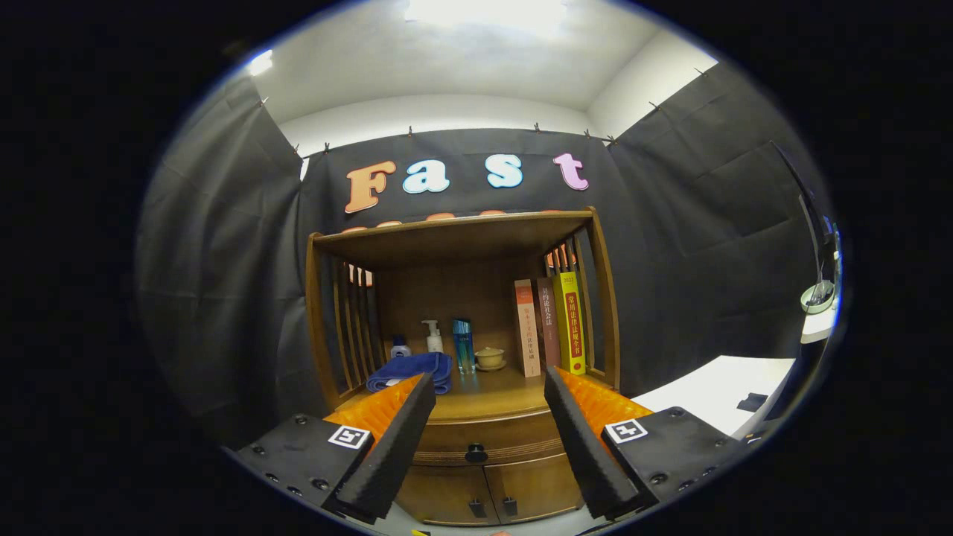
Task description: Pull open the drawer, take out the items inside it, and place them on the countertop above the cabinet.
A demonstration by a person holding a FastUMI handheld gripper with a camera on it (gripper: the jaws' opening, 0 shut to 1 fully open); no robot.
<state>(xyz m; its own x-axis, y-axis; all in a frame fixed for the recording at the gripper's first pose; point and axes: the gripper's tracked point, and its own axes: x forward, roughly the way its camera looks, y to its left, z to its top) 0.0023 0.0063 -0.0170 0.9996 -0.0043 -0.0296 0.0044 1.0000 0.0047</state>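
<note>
One drawer (480, 439) is shut. We hold the hand-held gripper (488, 387) wide open, near its knob (476, 452). Next we must grab and pull.

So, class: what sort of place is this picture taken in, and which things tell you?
Probably a staged booth dressed as a home corner: black cloth walls surround a wooden cabinet holding books and toiletry bottles. The open gripper points toward its drawer knob.

Wooden drawer (476, 441) closed, dark knob (476, 452), below countertop (491, 398)
</note>
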